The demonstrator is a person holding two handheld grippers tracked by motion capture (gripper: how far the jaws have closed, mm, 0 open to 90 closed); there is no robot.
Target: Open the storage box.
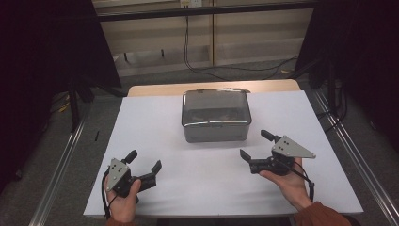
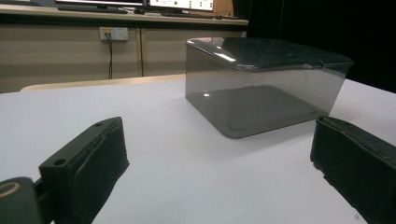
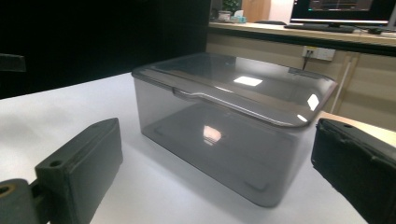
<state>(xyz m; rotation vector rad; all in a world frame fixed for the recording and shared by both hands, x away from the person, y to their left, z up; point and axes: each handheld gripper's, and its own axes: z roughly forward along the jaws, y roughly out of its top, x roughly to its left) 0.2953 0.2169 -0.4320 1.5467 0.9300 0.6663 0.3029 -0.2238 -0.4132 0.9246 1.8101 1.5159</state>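
High view — smoky translucent plastic box (image 1: 215, 116), rounded corners, glossy lid.

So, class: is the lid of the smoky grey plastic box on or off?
On. The lid sits flat across the box, its rim overhanging the walls in both gripper views.

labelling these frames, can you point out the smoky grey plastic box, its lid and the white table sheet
smoky grey plastic box (image 3: 205, 154), right gripper view, near side wall
lid (image 3: 243, 86), right gripper view, flat top
white table sheet (image 1: 207, 174), high view, bare middle
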